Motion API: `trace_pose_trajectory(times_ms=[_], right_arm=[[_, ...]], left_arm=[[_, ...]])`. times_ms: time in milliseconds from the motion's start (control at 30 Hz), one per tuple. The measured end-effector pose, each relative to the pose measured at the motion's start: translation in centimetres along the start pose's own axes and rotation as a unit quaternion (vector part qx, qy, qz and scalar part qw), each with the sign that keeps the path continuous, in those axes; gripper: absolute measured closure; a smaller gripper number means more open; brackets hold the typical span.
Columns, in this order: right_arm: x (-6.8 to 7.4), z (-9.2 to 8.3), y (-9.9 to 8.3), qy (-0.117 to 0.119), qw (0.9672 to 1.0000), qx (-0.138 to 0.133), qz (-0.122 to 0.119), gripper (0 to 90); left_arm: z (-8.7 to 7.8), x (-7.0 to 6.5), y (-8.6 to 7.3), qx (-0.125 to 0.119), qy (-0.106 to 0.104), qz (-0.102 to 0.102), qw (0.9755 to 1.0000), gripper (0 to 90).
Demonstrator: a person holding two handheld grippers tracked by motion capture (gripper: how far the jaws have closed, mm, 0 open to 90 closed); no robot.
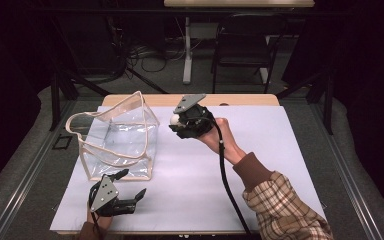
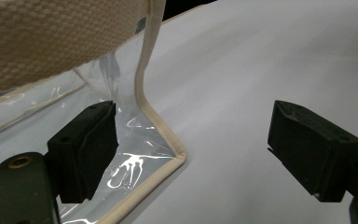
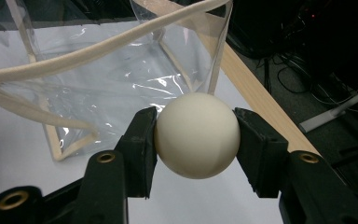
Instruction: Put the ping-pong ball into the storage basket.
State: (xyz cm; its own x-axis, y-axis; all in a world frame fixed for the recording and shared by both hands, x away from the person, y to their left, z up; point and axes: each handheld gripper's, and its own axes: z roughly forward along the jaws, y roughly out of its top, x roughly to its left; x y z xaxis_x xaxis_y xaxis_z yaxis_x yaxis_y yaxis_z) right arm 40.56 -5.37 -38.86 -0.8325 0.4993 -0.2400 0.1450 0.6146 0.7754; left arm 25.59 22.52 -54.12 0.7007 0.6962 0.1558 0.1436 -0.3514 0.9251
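Note:
A clear plastic bag with cream fabric trim and handles stands open on the white table cover at the left. My right gripper is shut on a white ball, held just right of the bag's upper right corner. The ball shows as a small pale spot at the gripper's tip. My left gripper rests low at the bag's near right corner, open, with that corner between its jaws and no pad pressing on it.
The wooden table edge runs along the far side. Beyond it stand a black chair and a table leg among floor cables. The white cover stretches bare to the right of the person's plaid sleeve.

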Motion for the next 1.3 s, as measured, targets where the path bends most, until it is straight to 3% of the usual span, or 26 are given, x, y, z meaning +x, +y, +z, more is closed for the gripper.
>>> trace_pose_trajectory(times_ms=[1300], right_arm=[[0.1, 0.5, 2.8, 0.000, 0.9998, -0.004, -0.021, 51.1]], left_arm=[[0.0, 0.0, 0.0, 0.001, -0.001, 0.000, 1.0000, 15.9]])
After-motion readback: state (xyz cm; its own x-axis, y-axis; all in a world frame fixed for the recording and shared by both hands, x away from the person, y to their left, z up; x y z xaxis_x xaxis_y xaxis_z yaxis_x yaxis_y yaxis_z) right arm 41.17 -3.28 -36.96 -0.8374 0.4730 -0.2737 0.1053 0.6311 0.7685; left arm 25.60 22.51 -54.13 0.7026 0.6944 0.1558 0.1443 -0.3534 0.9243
